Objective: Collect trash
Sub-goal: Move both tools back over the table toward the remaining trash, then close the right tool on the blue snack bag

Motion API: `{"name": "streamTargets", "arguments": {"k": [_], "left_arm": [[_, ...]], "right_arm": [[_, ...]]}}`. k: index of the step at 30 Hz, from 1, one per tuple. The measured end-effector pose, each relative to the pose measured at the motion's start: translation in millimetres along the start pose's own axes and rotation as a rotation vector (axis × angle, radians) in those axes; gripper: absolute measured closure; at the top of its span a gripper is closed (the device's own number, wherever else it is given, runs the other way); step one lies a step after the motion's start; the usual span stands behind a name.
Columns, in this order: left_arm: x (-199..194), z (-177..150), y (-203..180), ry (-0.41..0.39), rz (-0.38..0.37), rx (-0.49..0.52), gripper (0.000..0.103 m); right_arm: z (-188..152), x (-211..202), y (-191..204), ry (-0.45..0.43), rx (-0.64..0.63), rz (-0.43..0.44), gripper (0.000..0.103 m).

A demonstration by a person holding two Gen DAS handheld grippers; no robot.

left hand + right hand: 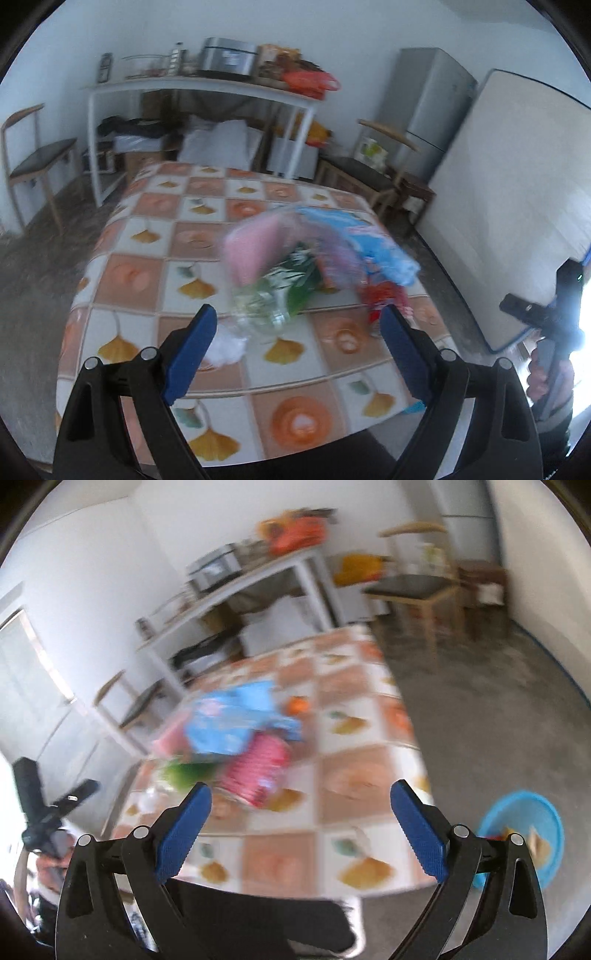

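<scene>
A blurred heap of trash lies on the table with the tiled orange-and-leaf cloth: a pink packet, a blue wrapper, a green-printed clear bag, a red wrapper and a white crumpled scrap. My left gripper hangs open above the near side of the heap with nothing between its fingers. In the right wrist view the same heap shows the blue wrapper and a pink striped packet. My right gripper is open and empty above the table.
A blue basin holding scraps sits on the floor right of the table. Behind the table stand a white shelf table with appliances, wooden chairs, a grey fridge and a leaning mattress. A hand holding the other gripper's handle shows at right.
</scene>
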State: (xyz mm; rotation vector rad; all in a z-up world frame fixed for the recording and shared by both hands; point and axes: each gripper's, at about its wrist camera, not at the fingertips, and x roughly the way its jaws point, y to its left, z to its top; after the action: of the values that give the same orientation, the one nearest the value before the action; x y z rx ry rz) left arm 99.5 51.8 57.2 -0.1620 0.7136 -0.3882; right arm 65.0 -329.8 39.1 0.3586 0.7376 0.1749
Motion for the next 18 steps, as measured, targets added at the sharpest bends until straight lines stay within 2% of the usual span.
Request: {"name": "streamTargets", "arguments": {"k": [6, 9, 15, 18], "left_arm": [[15, -12, 25, -0.021, 0.002, -0.039, 0.015], [26, -6, 26, -0.036, -0.007, -0.018, 0.015], [55, 14, 25, -0.056, 0.0, 0.055, 0.016], [70, 19, 26, -0.049, -0.033, 0.061, 0.023]], "right_arm": [[40, 40, 48, 0.033, -0.098, 0.105, 0.01], [56, 71, 70, 0.077, -0.147, 0.121, 0.01], [79, 142, 96, 0.192, -0.208, 0.076, 0.01], [80, 171, 100, 0.264, -0.224, 0.051, 0.013]]}}
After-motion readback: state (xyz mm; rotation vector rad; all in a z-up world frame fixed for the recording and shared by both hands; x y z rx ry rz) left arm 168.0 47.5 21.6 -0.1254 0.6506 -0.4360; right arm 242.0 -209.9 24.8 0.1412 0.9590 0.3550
